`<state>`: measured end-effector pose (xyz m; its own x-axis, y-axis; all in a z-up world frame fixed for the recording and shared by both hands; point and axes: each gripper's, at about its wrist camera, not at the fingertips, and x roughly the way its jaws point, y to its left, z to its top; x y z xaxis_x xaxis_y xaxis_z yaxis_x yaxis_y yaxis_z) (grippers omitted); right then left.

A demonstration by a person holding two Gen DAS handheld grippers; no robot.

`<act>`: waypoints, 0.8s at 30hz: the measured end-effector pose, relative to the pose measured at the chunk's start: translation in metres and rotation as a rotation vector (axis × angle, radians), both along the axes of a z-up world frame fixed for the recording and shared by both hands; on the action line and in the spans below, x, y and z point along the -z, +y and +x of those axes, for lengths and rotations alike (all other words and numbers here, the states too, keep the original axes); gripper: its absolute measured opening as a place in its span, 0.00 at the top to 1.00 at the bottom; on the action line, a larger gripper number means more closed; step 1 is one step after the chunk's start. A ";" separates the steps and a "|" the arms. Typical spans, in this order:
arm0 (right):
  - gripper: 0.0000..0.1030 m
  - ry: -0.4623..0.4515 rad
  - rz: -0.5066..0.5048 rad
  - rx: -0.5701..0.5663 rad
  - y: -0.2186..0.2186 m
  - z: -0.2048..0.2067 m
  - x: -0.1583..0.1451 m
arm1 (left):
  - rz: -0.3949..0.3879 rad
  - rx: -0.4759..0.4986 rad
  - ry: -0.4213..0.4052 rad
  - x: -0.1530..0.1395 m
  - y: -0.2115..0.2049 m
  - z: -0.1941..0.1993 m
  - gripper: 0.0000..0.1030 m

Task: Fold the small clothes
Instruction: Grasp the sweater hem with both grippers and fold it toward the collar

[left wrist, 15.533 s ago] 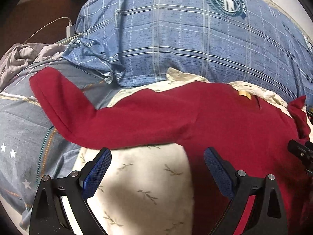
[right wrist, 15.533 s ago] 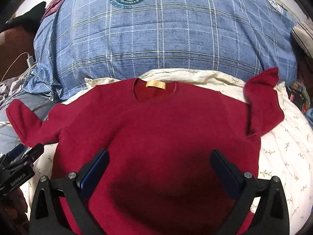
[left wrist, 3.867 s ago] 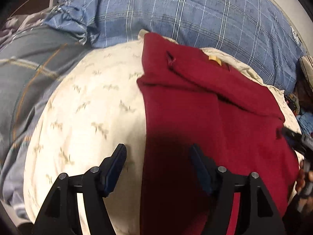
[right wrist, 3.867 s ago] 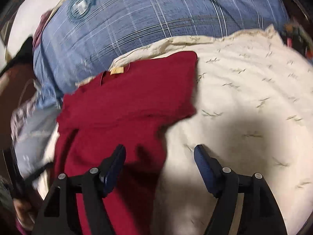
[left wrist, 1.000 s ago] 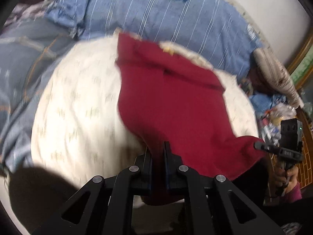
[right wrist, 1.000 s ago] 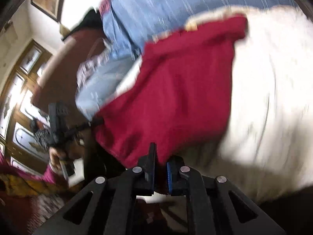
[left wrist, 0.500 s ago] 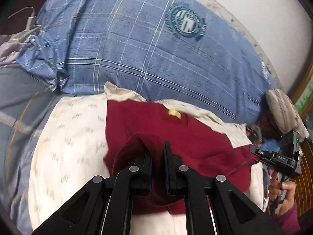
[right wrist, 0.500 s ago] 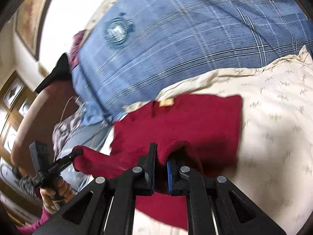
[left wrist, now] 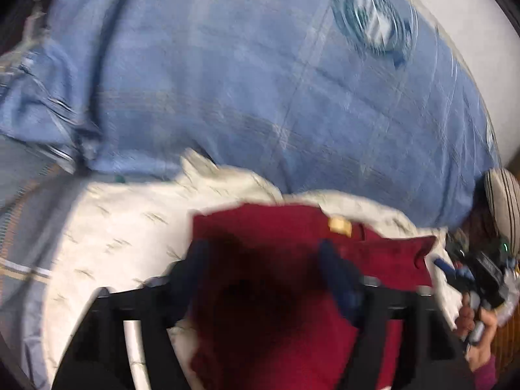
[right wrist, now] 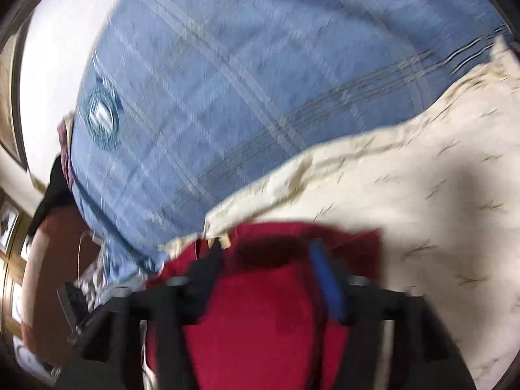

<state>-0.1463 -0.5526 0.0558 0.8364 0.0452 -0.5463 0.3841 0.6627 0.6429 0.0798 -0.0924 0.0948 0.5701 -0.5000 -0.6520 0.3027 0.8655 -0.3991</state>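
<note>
one red sweater (left wrist: pixel 279 318), one cream pillow (left wrist: pixel 130 227), one blue plaid quilt (left wrist: pixel 227 81), two grippers

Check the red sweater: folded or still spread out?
Folded. The red sweater lies as a compact block on the cream cloth, no sleeves sticking out, neck label at its far edge.

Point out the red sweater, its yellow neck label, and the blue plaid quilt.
red sweater (left wrist: pixel 260 325), left wrist view, on the folded body.
yellow neck label (left wrist: pixel 340 226), left wrist view, on the tag's middle.
blue plaid quilt (right wrist: pixel 227 97), right wrist view, on its broad top.
</note>
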 end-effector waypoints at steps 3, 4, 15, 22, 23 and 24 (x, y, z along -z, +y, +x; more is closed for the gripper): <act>0.38 0.024 -0.089 -0.113 0.027 0.000 -0.008 | -0.037 -0.012 0.026 -0.003 0.013 -0.004 0.29; 0.40 0.060 -0.176 -0.144 0.044 0.005 -0.010 | -0.018 -0.024 0.031 -0.003 0.015 -0.009 0.29; 0.56 0.281 -0.243 -0.077 0.037 0.070 0.041 | 0.072 0.029 0.069 0.045 0.010 -0.067 0.29; 0.44 0.245 -0.270 -0.164 0.085 -0.029 0.004 | 0.043 0.085 -0.006 0.043 0.030 -0.091 0.29; 0.44 0.262 -0.287 -0.175 0.092 -0.040 0.003 | 0.056 0.098 -0.008 0.046 0.028 -0.091 0.29; 0.44 0.279 -0.303 -0.184 0.100 -0.052 0.006 | 0.065 0.107 -0.010 0.048 0.030 -0.093 0.29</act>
